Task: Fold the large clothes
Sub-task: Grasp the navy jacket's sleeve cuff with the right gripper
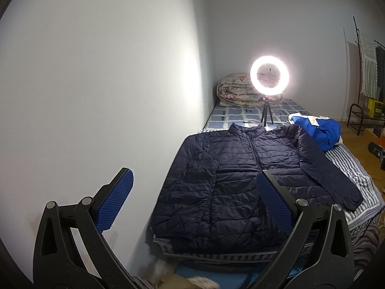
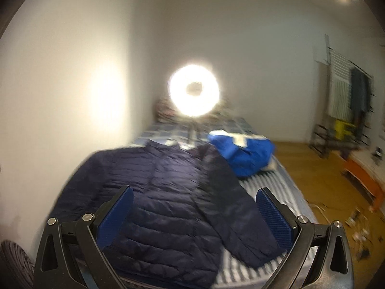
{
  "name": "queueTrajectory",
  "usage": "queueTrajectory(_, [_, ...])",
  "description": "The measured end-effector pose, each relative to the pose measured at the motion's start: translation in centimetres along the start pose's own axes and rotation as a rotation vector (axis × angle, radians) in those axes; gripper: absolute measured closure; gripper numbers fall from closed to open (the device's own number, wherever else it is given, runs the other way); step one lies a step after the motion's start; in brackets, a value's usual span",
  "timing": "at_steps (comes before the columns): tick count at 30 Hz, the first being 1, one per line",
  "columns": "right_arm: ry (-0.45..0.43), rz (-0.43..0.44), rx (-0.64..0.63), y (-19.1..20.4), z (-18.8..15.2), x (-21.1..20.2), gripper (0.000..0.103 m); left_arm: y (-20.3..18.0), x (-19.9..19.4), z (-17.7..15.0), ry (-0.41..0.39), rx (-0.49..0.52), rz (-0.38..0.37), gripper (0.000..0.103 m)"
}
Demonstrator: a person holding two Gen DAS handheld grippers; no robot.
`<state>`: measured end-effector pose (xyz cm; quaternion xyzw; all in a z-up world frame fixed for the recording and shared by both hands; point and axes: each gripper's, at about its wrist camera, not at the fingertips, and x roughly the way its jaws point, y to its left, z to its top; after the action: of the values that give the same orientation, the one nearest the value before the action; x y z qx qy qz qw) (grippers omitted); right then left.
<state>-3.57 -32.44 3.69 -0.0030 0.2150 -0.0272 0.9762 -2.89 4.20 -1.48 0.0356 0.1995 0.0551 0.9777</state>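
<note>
Both pairs of blue, dimple-textured fingers [image 1: 118,202] stand spread wide and hold nothing: the left gripper [image 1: 192,202] hangs above the near hem, and the right gripper [image 2: 192,219] hovers over the lower body and outstretched sleeve. Spread flat on the bed with the blue-and-white striped sheet [image 1: 361,180] is the task's garment, a large navy quilted puffer jacket of thin, slightly glossy nylon [image 1: 231,173], front up, zip closed, stand collar pointing toward the glowing white ring light on a small black tripod [image 1: 268,75]. One sleeve lies folded across the chest on the wall side; the other runs straight down toward the bed's open edge. My judgement is that the jacket will be light and soft but springy, its padding puffing back after a fold, and its smooth shell likely to slide between the pads. A firm pinch at a seam looks safest: the cuff or shoulder of the free sleeve, or the hem corners. Just beside the far shoulder sits a crumpled bright blue garment with pale trim [image 1: 320,130], and a rolled floral quilt [image 1: 235,91] rests against the far wall.
</note>
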Motion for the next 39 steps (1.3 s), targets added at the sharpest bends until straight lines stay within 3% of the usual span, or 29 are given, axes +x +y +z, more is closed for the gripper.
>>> queueTrajectory(3, [-0.045, 0.151, -0.036, 1.6, 0.3, 0.8, 0.000, 0.7, -0.6, -0.6, -0.008, 0.008, 0.021, 0.000])
queueTrajectory(6, [-0.028, 0.279, -0.090, 4.2, 0.4, 2.3, 0.004, 1.7, -0.9, -1.2, 0.001, 0.009, 0.026, 0.000])
queueTrajectory(9, [0.018, 0.360, -0.174, 7.4, 0.3, 4.1, 0.012, 2.6, -0.9, -1.7, 0.004, 0.026, 0.036, 0.000])
queueTrajectory(15, [0.129, 0.611, -0.347, 15.5, -2.1, 7.3, 0.029, 4.2, -0.8, -3.1, 0.034, 0.010, 0.049, 0.005])
queueTrajectory(20, [0.206, 0.683, -0.500, 21.2, -5.1, 10.7, 0.045, 4.8, 0.1, -4.6, 0.093, 0.012, 0.058, 0.006])
queueTrajectory(24, [0.295, 0.697, -0.550, 24.2, -6.5, 14.0, 0.049, 4.9, 0.9, -5.5, 0.123, 0.014, 0.056, 0.006])
queueTrajectory(26, [0.389, 0.740, -0.511, 25.1, -6.7, 16.8, 0.049, 5.0, 1.5, -5.8, 0.135, 0.008, 0.055, 0.006])
queueTrajectory(29, [0.551, 0.810, -0.347, 25.7, -7.1, 20.9, 0.048, 5.3, 2.9, -6.3, 0.159, -0.010, 0.048, 0.007])
queueTrajectory(31, [0.632, 0.815, -0.239, 26.2, -8.1, 23.7, 0.048, 5.3, 3.9, -6.7, 0.182, -0.016, 0.044, 0.014])
queueTrajectory(36, [0.792, 0.827, -0.015, 28.1, -11.1, 29.6, 0.051, 5.5, 6.8, -7.6, 0.237, -0.027, 0.026, 0.017])
queueTrajectory(39, [0.837, 0.824, 0.042, 29.1, -12.5, 32.0, 0.055, 5.4, 8.6, -8.0, 0.261, -0.034, 0.006, 0.017])
